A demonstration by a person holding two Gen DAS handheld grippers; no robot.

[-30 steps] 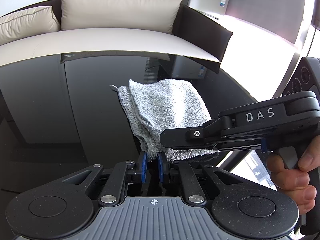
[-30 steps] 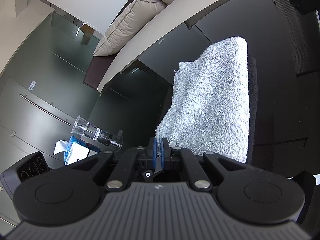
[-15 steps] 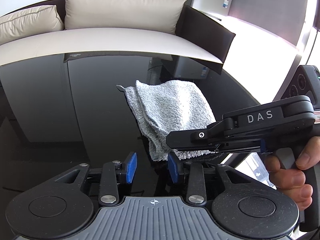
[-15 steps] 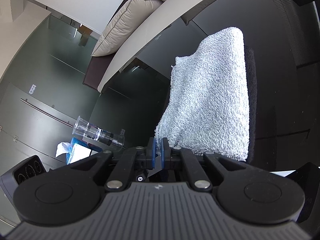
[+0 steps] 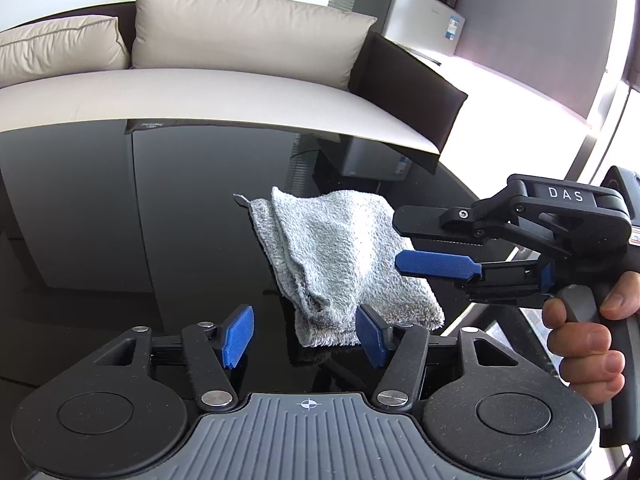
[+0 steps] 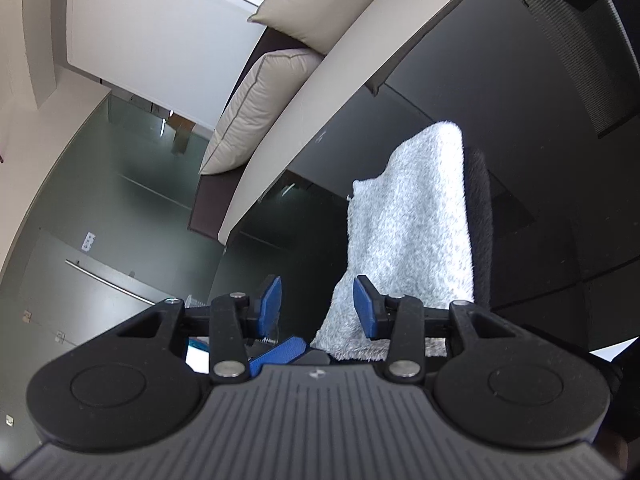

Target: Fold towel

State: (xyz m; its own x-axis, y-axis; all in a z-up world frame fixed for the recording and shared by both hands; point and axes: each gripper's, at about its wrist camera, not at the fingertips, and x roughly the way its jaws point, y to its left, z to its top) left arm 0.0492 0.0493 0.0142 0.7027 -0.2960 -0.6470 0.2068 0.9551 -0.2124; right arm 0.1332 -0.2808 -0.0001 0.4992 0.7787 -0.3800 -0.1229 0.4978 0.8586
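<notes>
Item: towel (image 5: 340, 264), grey terry, folded into a thick soft wad with a loop tag at its far left corner. It lies on the black glossy table (image 5: 120, 220), just ahead of my two claws.

Changes, left to right: my left claw (image 5: 304, 334), clamped on the towel's near edge a second ago and half parted since, now stands wide open, blue ribbed pads well apart, holding nothing. My right claw (image 5: 404, 240), pinched shut on the towel's right corner half a second ago, has let go and also stands open, one blue finger and one black finger apart, level with the towel's right edge and empty. The towel has dropped flat onto the table.

Right wrist view: right claw (image 6: 316, 306) spread, the towel (image 6: 412, 228) running away beyond its right-hand pad.

Surroundings, left to right: cream cushions (image 5: 240, 32) on a curved sofa (image 5: 200, 92) behind the table; a silver appliance (image 5: 420, 28) at back right; my right hand (image 5: 584, 340) round the black grip.

In the way: the right claw covers part of the towel's right edge in the left wrist view.
</notes>
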